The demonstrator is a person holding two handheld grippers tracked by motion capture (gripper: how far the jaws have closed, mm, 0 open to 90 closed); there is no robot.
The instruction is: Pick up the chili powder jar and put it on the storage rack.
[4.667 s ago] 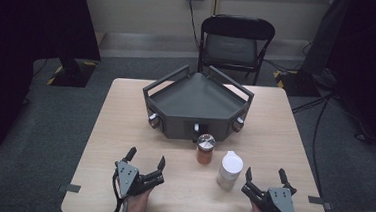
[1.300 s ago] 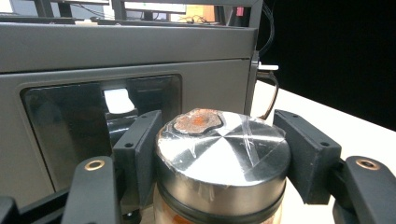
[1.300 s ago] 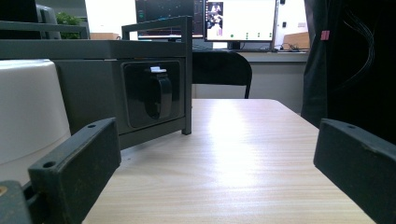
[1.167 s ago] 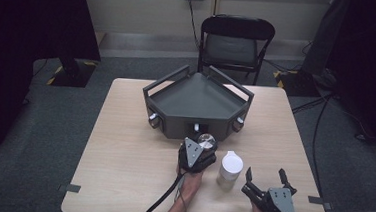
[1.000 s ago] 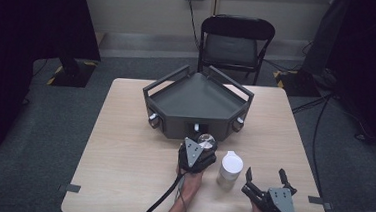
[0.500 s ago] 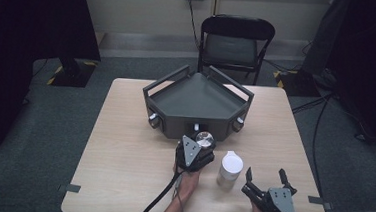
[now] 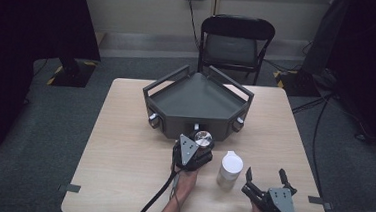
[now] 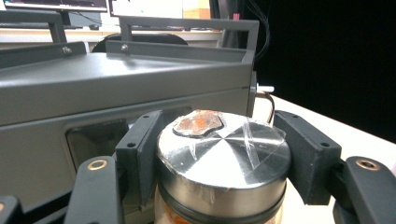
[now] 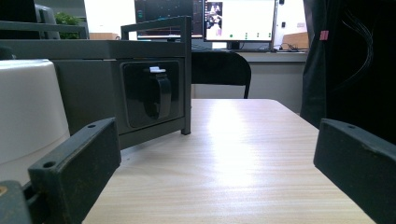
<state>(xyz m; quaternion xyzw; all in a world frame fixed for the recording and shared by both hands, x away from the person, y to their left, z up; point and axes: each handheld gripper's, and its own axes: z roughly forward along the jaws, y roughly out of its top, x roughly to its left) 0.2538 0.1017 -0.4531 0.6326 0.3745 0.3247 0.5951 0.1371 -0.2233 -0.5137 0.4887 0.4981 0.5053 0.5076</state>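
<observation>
Table: jar in front of grey tray, left gripper jaws closed on lid. Right gripper wide open, empty, beside white bottle. Grasp done; lift, placement pending.

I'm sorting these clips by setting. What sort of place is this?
Probably a lab or office workroom set up for recording. Lit computer monitors stand on a desk behind, black curtains hang at the sides, tape marks the carpet, and a folding chair faces the lone wooden table.

Left gripper jaws clamped, right gripper jaws spread wide
</observation>
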